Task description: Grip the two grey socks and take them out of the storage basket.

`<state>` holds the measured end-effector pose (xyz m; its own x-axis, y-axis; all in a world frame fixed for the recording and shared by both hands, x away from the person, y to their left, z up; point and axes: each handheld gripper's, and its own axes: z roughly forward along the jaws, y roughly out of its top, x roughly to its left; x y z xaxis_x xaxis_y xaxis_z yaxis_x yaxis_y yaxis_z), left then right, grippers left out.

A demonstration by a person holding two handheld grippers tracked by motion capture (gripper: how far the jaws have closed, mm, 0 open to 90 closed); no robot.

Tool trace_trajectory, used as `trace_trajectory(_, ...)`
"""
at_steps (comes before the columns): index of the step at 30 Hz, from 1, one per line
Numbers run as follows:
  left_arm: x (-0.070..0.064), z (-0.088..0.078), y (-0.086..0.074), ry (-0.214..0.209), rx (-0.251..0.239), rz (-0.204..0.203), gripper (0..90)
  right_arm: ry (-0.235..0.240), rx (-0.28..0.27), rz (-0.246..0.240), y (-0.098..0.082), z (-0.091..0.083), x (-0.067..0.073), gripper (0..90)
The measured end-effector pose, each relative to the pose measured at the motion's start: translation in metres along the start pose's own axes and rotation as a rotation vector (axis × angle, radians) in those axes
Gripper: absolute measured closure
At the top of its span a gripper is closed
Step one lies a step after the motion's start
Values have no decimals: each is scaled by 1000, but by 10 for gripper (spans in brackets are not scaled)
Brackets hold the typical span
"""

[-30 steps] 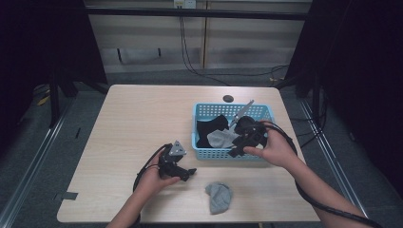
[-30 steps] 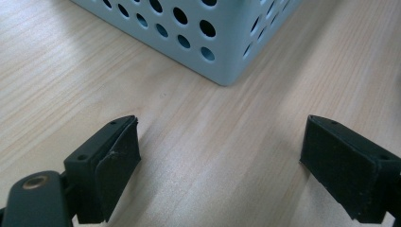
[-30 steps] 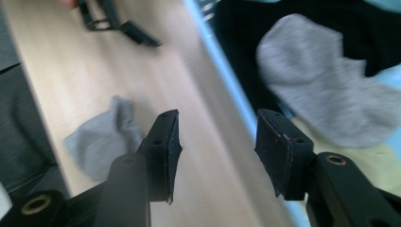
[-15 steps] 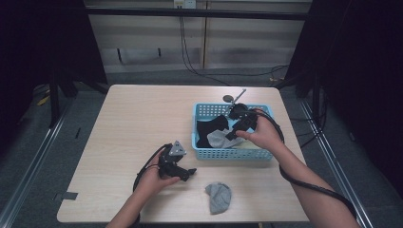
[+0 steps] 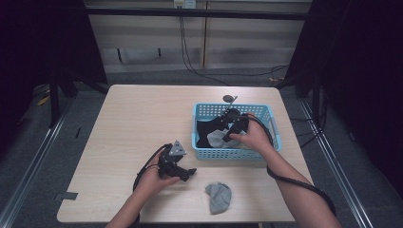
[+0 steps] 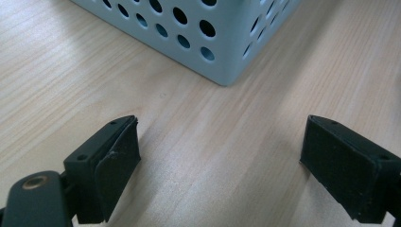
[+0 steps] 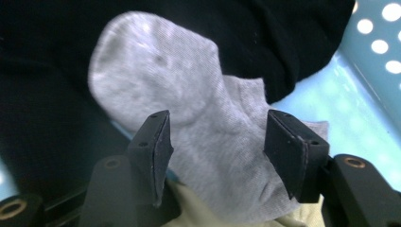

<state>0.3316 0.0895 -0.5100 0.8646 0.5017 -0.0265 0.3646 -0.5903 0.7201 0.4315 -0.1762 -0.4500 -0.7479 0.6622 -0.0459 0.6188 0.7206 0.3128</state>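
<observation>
A light blue perforated basket (image 5: pixel 273 122) stands right of the table's middle with dark and grey clothes in it. My right gripper (image 5: pixel 228 127) is down inside it, open, its jaws on either side of a grey sock (image 7: pixel 189 109) that lies over black fabric (image 7: pixel 42 109); the pads do not press it. A pale yellow cloth (image 7: pixel 198 215) shows under the sock. My left gripper (image 5: pixel 189 174) rests low on the table in front of the basket, open and empty, facing the basket's corner (image 6: pixel 222 71). A second grey sock (image 5: pixel 218 197) lies crumpled on the table near the front edge.
The wooden table (image 5: pixel 133 123) has wide bare room on its left half and behind the basket. A small dark round object (image 5: pixel 228 99) sits just behind the basket. Black cables trail from both grippers. Dark floor and metal rails surround the table.
My right gripper moved from the basket's near rim forward and down into the basket, over the grey sock. My left gripper stayed put.
</observation>
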Motion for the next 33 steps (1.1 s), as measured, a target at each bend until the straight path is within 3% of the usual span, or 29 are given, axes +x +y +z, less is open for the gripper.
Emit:
trace_trajectory(3, 0, 0, 0, 0, 1, 1, 116, -1, 16, 8, -3, 8, -2, 440)
trace_trajectory(7, 0, 0, 0, -1, 2, 1, 114, 3, 51, -11, -7, 16, -2, 535)
trace_trajectory(11, 0, 0, 0, -1, 2, 2, 114, 5, 69, -21, -7, 16, 1, 765)
trace_trajectory(14, 0, 0, 0, -1, 2, 2, 114, 15, 83, -15, -5, 13, 0, 825)
trace_trajectory(21, 0, 0, 0, -3, -4, -8, 112, 43, 54, 2, -4, -6, -4, 852)
trace_trajectory(33, 0, 1, 0, -2, -6, -4, 112, 45, 19, 7, -4, -43, -10, 855)
